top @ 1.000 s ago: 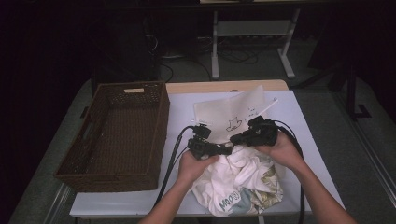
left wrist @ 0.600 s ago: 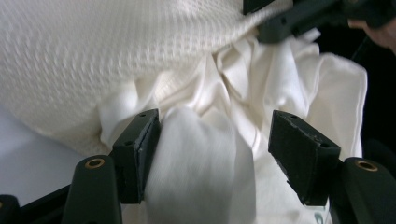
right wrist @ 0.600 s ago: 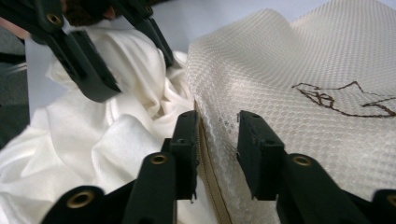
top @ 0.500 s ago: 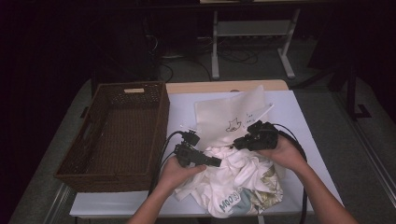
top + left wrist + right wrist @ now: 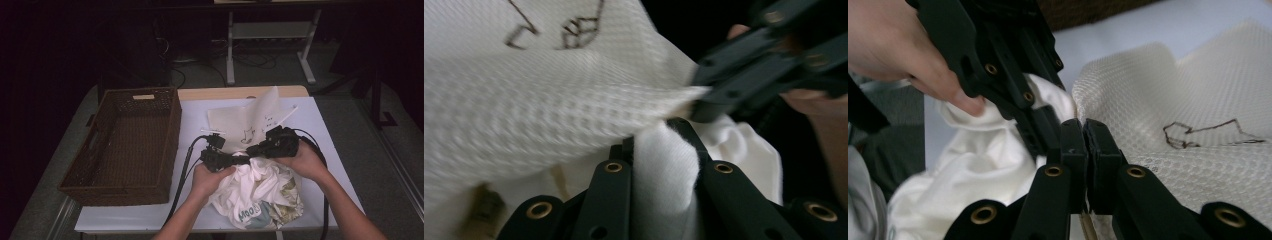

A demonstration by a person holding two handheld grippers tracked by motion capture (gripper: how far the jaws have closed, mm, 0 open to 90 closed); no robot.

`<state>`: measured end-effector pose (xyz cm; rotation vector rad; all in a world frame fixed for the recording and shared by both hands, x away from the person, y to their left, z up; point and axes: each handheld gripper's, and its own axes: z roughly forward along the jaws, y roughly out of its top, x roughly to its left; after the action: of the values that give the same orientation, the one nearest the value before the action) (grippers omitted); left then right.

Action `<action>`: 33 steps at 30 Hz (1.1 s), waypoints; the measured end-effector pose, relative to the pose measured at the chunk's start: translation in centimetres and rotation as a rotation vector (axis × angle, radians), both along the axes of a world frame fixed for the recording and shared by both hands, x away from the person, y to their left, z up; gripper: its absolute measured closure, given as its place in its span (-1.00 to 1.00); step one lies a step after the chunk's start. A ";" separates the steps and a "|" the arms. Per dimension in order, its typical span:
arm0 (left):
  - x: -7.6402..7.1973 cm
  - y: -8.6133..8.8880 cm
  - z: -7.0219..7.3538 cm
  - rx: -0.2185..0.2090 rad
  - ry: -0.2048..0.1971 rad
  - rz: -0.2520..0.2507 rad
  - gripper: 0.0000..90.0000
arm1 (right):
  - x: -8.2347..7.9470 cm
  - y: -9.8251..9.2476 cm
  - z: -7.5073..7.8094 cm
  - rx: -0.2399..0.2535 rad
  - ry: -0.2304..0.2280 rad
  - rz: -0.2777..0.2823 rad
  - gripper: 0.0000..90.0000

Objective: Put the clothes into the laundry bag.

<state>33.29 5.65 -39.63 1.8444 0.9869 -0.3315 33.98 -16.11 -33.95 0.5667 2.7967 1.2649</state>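
now the left gripper [image 5: 235, 161] has just been closing, and in the left gripper view a fold of the white garment [image 5: 664, 175] sits between its jaws, pinched. half a second ago this gripper was more to the left, at the edge of the cloth pile; it has come back toward the middle, just beside the right gripper [image 5: 252, 150]. the right gripper has its jaws pressed together on the rim of the mesh laundry bag [image 5: 1168, 115], same as before. the garment [image 5: 260, 190] lies bunched on the white table cover [image 5: 325, 125], half under the bag mouth, right of the wicker basket [image 5: 125, 145]. i think the person now has a new grip to push the garment into the bag.
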 end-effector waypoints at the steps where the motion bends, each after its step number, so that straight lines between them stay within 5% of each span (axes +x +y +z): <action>1: 0.1 0.0 -0.5 0.018 -0.004 0.010 0.76 | 0.0 -0.1 0.3 0.013 0.005 -0.003 0.94; 6: 0.7 0.9 -3.0 0.037 0.046 0.069 0.63 | 0.7 -1.1 -0.5 0.020 0.045 -0.057 0.94; 9: 0.5 1.5 -2.2 0.063 0.053 0.048 0.30 | 0.9 -1.2 -1.6 0.004 0.057 -0.062 0.94; 12: -0.2 2.3 -0.4 0.120 0.017 0.007 -0.06 | 1.1 -1.4 -1.6 0.015 0.053 -0.069 0.94; 16: -1.4 4.3 1.5 0.138 0.006 -0.042 -0.21 | 1.2 -1.5 -1.4 0.010 0.042 -0.082 0.94; 18: -2.1 5.2 1.5 0.159 0.007 -0.044 -0.26 | 1.2 -1.5 -1.4 0.008 0.040 -0.080 0.94; 21: -2.5 5.1 -0.4 0.193 0.081 -0.080 -0.37 | 1.2 -1.3 -1.4 0.001 0.040 -0.082 0.94; 24: -2.2 3.3 -2.7 0.202 0.133 -0.098 -0.22 | 1.2 -1.0 -1.5 -0.003 0.043 -0.080 0.94; 27: -1.8 1.4 -3.8 0.170 0.096 -0.078 0.38 | 1.0 -0.7 -1.6 -0.014 0.039 -0.070 0.94; 29: -2.0 0.5 -3.4 0.120 0.065 -0.071 0.73 | 0.9 -0.7 -1.5 -0.014 0.034 -0.064 0.94; 33: -2.4 -0.2 -1.3 0.041 -0.001 -0.057 0.81 | 0.6 -0.9 -0.8 0.029 0.047 -0.045 0.94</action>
<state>30.88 5.46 -40.89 1.9122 0.9477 -0.3473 34.55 -16.98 -34.77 0.6656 2.7900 1.3033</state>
